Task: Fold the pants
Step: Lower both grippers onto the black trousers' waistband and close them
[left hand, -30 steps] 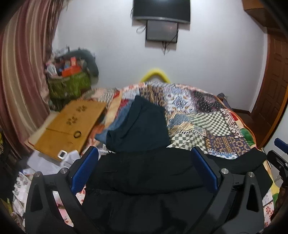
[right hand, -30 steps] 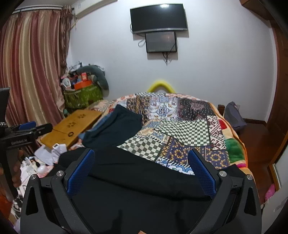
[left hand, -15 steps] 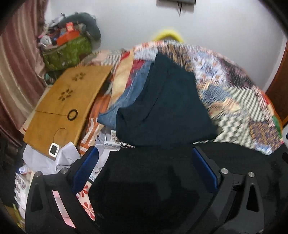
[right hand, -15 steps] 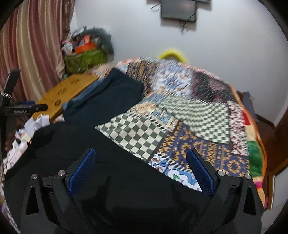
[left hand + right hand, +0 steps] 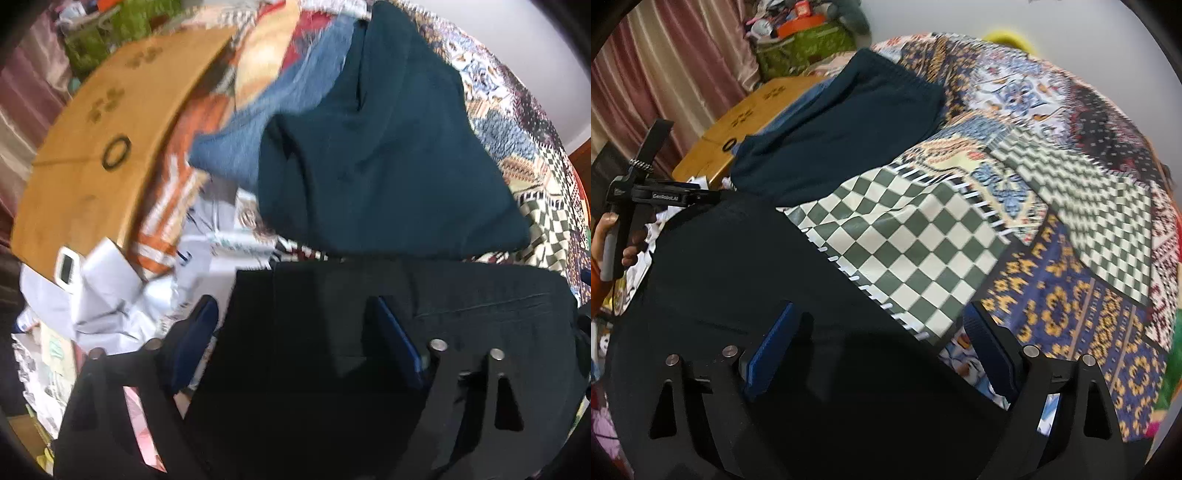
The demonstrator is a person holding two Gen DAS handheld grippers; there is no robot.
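Observation:
Black pants [image 5: 461, 306] lie spread across the near edge of a patchwork-quilted bed [image 5: 1071, 206]; they also show in the right wrist view [image 5: 731, 266]. My left gripper [image 5: 295, 332] is open, low over the pants' left end, its blue-padded fingers [image 5: 397, 339] straddling the fabric. My right gripper [image 5: 882, 343] is open, low over the pants' right part near their far edge. The left gripper also shows at the left of the right wrist view [image 5: 665, 195], held by a hand.
A folded dark teal garment [image 5: 388, 147] lies on a blue one [image 5: 295, 99] just beyond the pants. A wooden lap table [image 5: 103, 122], white papers [image 5: 110, 280] and a small white device [image 5: 68, 267] sit left of the bed. Curtains [image 5: 665, 74] hang at the left.
Both grippers have tilted down and dropped closer to the pants; the wall and TV have left view. The fingers stay open.

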